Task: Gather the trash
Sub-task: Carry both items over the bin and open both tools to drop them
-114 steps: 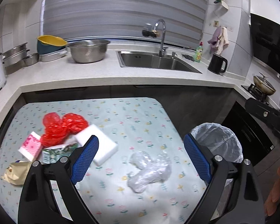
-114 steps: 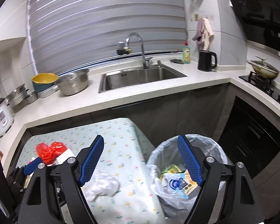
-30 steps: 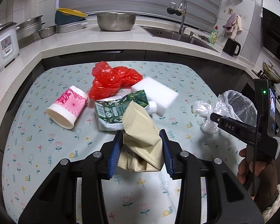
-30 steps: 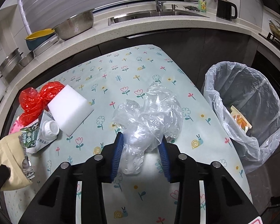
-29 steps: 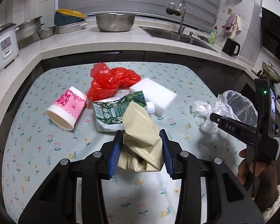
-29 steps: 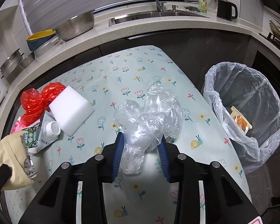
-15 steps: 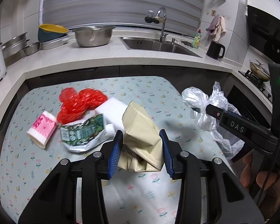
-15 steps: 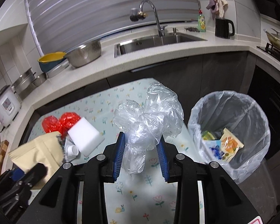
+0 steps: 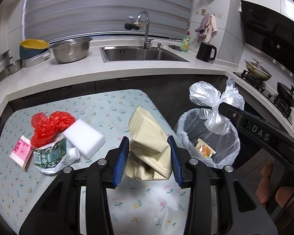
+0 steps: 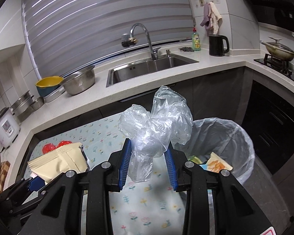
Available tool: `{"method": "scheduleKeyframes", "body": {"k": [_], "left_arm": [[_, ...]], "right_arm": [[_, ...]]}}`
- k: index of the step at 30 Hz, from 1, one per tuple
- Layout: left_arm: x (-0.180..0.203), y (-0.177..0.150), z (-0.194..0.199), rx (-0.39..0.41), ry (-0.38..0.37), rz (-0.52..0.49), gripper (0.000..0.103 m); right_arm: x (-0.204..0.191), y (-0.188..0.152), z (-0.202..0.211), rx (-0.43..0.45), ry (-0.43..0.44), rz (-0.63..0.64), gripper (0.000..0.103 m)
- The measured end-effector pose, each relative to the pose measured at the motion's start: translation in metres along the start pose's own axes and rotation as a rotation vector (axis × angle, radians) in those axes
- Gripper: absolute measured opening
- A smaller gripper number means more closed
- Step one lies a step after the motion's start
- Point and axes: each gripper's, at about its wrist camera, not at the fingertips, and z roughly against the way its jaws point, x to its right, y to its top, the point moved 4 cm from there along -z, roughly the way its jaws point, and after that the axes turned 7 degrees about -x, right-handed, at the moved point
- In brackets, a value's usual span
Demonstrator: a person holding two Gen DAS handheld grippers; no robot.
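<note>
Here the left gripper (image 9: 149,154) is clamped on a beige paper pouch (image 9: 149,137), held above the flowered table (image 9: 107,105). The right gripper (image 10: 148,160) squeezes a clear plastic bag (image 10: 156,125) near the lined trash bin (image 10: 231,135). The bin's contents are partly hidden, and the pouch's print is unreadable.
</note>
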Motion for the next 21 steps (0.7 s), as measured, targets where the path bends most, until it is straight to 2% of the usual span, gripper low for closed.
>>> {"method": "scheduleKeyframes", "body": {"k": [10,21], "left_arm": [[0.072,0.019,-0.021,0.003,-0.061,-0.114,0.039],[0.151,0.031,-0.066,-0.04,-0.178,-0.22,0.039]], "right_arm": [[0.066,0.011,0.018,0.039,-0.069,-0.067,0.032],[0.129,0.018,0.027,0.06,-0.163,-0.127,0.033]]}}
